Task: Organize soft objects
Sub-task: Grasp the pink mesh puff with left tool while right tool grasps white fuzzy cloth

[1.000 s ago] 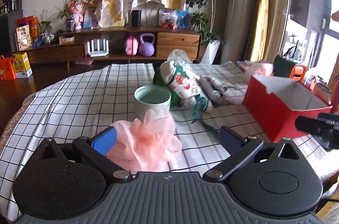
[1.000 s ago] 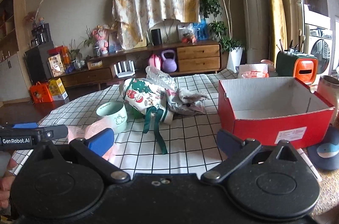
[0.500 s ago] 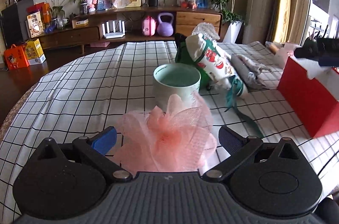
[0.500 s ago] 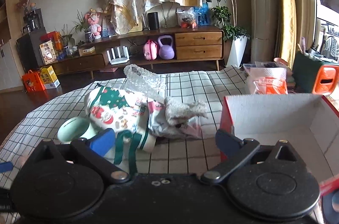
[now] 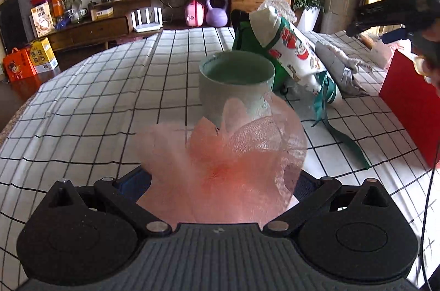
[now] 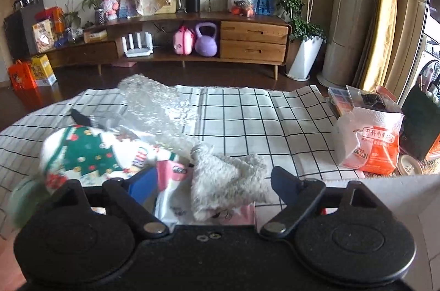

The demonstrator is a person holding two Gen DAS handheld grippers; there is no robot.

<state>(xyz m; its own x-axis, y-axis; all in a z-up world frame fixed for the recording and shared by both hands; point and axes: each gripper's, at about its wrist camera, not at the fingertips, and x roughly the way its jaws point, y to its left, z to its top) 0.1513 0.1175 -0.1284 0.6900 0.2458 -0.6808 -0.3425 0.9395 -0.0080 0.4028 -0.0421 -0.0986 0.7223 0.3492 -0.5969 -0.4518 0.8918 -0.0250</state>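
Note:
A pink mesh bath pouf (image 5: pixel 228 167) lies on the checked tablecloth between the open fingers of my left gripper (image 5: pixel 220 181), which is low around it. Behind it stands a pale green cup (image 5: pixel 236 83), then a Christmas-print cloth bundle (image 5: pixel 291 54) with green ribbon. My right gripper (image 6: pixel 211 183) is open, its fingers either side of a grey fluffy cloth (image 6: pixel 228 181) lying on a plastic packet (image 6: pixel 170 197). The Christmas bundle (image 6: pixel 90 156) and a sheet of bubble wrap (image 6: pixel 156 103) lie to its left.
A red cardboard box (image 5: pixel 409 103) stands at the right; its white inner wall (image 6: pixel 398 197) shows beside my right gripper. A white and orange bag (image 6: pixel 368 142) and a dark green holder (image 6: pixel 420 125) stand at the table's far right edge.
My left gripper moved forward and down so its fingers now flank the pink pouf. My right gripper moved forward and left from the red box to over the grey fluffy cloth.

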